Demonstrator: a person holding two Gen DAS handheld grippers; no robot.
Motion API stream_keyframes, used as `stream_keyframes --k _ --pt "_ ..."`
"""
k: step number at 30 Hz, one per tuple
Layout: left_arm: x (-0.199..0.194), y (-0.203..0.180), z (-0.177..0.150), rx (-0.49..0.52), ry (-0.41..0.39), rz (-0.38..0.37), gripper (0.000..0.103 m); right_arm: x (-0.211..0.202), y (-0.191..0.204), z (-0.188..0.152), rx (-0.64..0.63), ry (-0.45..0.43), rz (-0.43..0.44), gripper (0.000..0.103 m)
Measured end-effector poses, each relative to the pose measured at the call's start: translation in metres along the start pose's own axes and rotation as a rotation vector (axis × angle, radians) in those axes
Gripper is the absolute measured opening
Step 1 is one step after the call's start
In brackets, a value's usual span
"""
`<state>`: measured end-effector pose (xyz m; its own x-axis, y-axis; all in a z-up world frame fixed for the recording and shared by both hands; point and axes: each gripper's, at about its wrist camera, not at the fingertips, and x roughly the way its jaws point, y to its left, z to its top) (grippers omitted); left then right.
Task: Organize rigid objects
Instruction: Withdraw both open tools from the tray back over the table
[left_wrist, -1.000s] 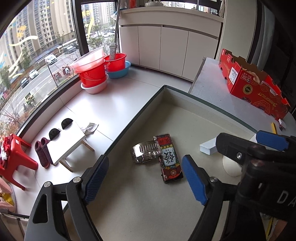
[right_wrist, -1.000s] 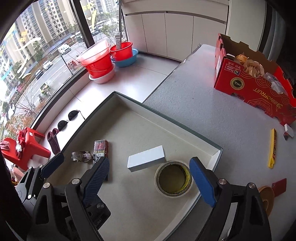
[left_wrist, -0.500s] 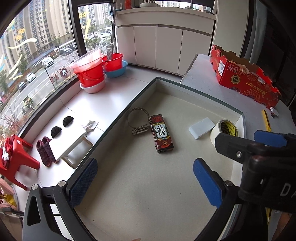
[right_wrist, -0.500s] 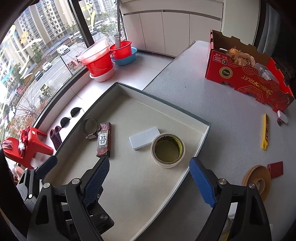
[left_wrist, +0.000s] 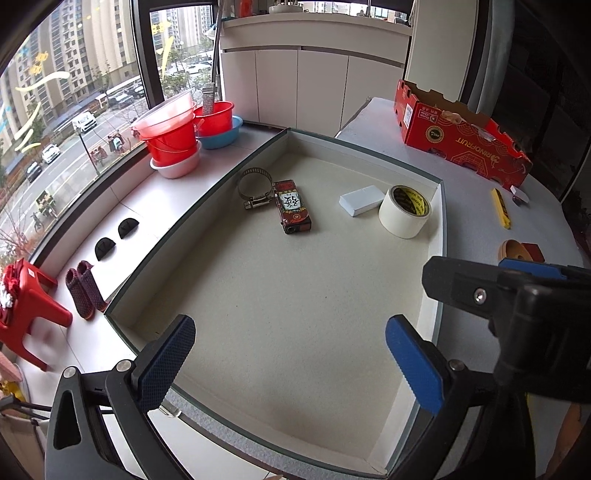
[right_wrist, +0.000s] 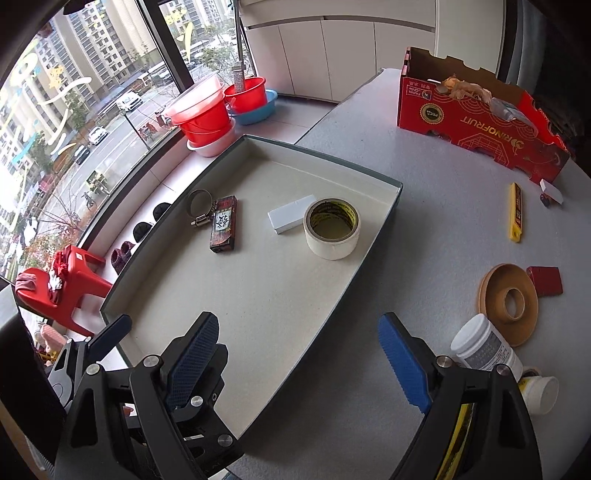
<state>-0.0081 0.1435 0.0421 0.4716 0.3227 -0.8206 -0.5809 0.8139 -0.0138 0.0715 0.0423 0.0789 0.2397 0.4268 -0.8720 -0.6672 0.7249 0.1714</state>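
The left tool (left_wrist: 288, 360) is hanging over the near end of the tray (left_wrist: 437, 236), spread wide and holding nothing. The right tool (right_wrist: 299, 354) is spread wide too, and empty; one finger is above the tray's near corner and the other is above the bench (right_wrist: 424, 192) beside the tray.

Inside the tray, toward its far end, the metal clamp ring (left_wrist: 253, 184) is touching the dark red tin (left_wrist: 291, 206). The white block (left_wrist: 362, 199) is sitting against the roll of cream tape (left_wrist: 405, 210), close to the tray's right wall.

Outside the tray, on its right, more things are waiting on the bench: a white jar (right_wrist: 485, 349) lying on its side, a small white cup (right_wrist: 539, 393), a tan ring (right_wrist: 508, 304) with a red card (right_wrist: 545, 280) beside it, and farther off a yellow cutter (right_wrist: 515, 212).

The jar is probably round, so it may roll away if a finger bumps it first. The two tools are close together and could knock each other. The flat tan ring and thin card look hard to pinch and may slip. Anything dropped in carelessly could push the tape or block.
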Motion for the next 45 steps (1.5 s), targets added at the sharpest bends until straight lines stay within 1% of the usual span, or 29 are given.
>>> stream_keyframes --k 3,4,5,9,11,15,18,21,27,32,36,40,43,45 --pt "-0.008 -0.002 -0.009 0.006 -0.005 -0.006 0.103 -0.010 -0.007 -0.015 0.035 -0.011 0.039 0.089" --pt "-0.011 -0.003 -0.011 0.009 -0.008 -0.008 0.103 -0.013 -0.010 -0.019 0.047 -0.016 0.057 0.099" --pt "-0.014 -0.004 -0.013 0.012 -0.009 -0.011 0.103 -0.016 -0.014 -0.023 0.064 -0.029 0.083 0.103" --pt "-0.022 -0.012 -0.021 0.033 -0.015 -0.017 0.103 -0.029 -0.029 -0.039 0.140 -0.041 0.145 0.103" --pt "-0.023 -0.016 -0.024 0.045 -0.012 -0.016 0.103 -0.035 -0.036 -0.050 0.168 -0.050 0.151 0.103" --pt "-0.028 -0.027 -0.033 0.072 -0.005 -0.034 0.103 -0.049 -0.048 -0.076 0.174 -0.046 0.151 0.103" --pt "-0.033 -0.042 -0.040 0.119 -0.006 -0.050 0.103 -0.061 -0.062 -0.099 0.184 -0.053 0.123 0.103" --pt "-0.037 -0.062 -0.048 0.169 -0.001 -0.077 0.103 -0.072 -0.084 -0.124 0.210 -0.064 0.045 0.103" --pt "-0.039 -0.111 -0.068 0.272 0.016 -0.129 0.103 -0.084 -0.138 -0.175 0.326 -0.069 -0.065 0.103" --pt "-0.035 -0.148 -0.082 0.346 0.039 -0.157 0.103 -0.088 -0.172 -0.208 0.426 -0.072 -0.134 0.103" --pt "-0.026 -0.174 -0.078 0.364 0.038 -0.166 0.103 -0.093 -0.189 -0.223 0.477 -0.076 -0.137 0.103" --pt "-0.016 -0.201 -0.072 0.374 0.049 -0.190 0.103 -0.100 -0.195 -0.228 0.485 -0.096 -0.156 0.103" --pt "-0.005 -0.214 -0.070 0.395 0.054 -0.163 0.103 -0.102 -0.199 -0.230 0.482 -0.097 -0.172 0.103" --pt "0.005 -0.215 -0.070 0.408 0.057 -0.120 0.103 -0.102 -0.203 -0.229 0.487 -0.097 -0.180 0.103"
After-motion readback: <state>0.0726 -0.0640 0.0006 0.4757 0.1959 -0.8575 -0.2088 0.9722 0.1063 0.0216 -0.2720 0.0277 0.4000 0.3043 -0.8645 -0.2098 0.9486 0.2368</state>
